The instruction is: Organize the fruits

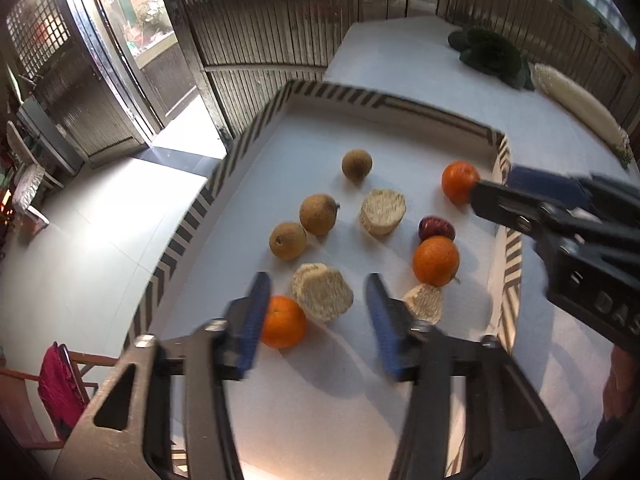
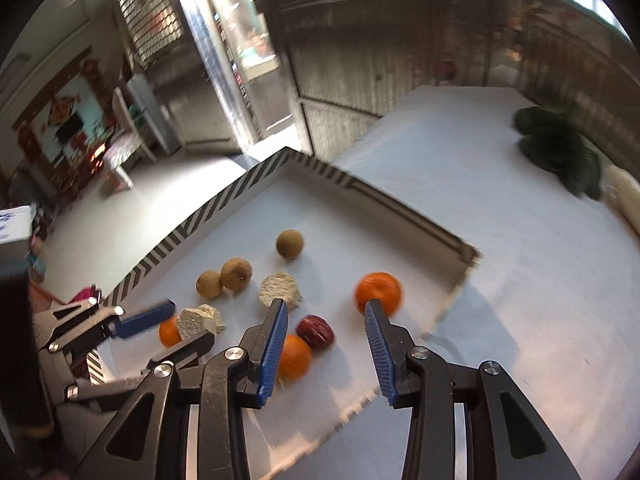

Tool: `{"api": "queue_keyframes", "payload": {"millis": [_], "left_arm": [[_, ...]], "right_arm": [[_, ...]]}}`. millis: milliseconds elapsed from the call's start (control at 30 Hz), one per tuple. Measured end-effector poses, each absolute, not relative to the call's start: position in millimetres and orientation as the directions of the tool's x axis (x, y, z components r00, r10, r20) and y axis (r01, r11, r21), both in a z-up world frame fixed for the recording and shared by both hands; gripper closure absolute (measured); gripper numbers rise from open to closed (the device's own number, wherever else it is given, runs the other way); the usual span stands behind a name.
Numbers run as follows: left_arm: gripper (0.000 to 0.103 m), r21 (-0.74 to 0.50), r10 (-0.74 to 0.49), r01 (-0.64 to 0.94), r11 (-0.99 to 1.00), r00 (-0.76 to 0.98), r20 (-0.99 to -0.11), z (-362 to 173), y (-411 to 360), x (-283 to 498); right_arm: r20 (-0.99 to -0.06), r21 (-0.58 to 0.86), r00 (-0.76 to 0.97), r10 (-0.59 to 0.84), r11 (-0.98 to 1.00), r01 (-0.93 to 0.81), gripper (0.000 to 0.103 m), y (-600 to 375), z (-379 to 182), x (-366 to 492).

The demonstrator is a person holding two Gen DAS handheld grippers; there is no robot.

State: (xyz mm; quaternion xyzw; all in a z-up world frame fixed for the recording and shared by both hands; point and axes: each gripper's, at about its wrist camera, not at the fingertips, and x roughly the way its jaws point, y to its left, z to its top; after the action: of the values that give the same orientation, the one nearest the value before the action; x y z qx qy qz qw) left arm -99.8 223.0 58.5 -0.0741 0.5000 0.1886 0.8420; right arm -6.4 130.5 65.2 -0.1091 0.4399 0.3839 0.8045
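Observation:
A white tray with a striped rim [image 1: 240,140] [image 2: 224,204] holds three oranges, three brown round fruits, pale cut chunks and one dark red fruit [image 1: 436,228] [image 2: 315,332]. My left gripper [image 1: 316,292] is open and empty above a pale chunk [image 1: 322,292], next to the near orange [image 1: 282,322]. My right gripper [image 2: 326,308] is open and empty; it shows at the right of the left wrist view [image 1: 496,184], beside the far orange [image 1: 458,182] [image 2: 378,292]. A third orange [image 1: 436,260] [image 2: 294,356] lies near the red fruit.
The tray sits on a white-covered table [image 1: 400,60]. Dark green leafy vegetables [image 1: 492,56] [image 2: 560,148] and a long white vegetable [image 1: 576,104] lie at the table's far right. A wooden slatted wall stands behind. A chair with red cloth [image 1: 60,384] stands at the left.

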Motion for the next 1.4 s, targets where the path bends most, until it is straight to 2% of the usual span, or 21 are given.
{"api": "queue_keyframes", "payload": {"millis": [167, 700, 1400], "left_arm": [[0.047, 0.071, 0.276, -0.401, 0.913, 0.482, -0.832, 78, 220, -101], [0.047, 0.045, 0.290, -0.390, 0.920, 0.597, -0.748, 117, 204, -107], [0.047, 0.049, 0.299, -0.386, 0.921, 0.621, -0.725, 126, 195, -112]], "right_arm": [[-0.759, 0.177, 0.386, 0.524, 0.737, -0.652, 0.057, 102, 77, -27], [-0.733, 0.161, 0.458, 0.503, 0.782, -0.603, 0.056, 73, 95, -50], [-0.730, 0.133, 0.469, 0.497, 0.776, -0.616, 0.056, 71, 101, -64]]}}
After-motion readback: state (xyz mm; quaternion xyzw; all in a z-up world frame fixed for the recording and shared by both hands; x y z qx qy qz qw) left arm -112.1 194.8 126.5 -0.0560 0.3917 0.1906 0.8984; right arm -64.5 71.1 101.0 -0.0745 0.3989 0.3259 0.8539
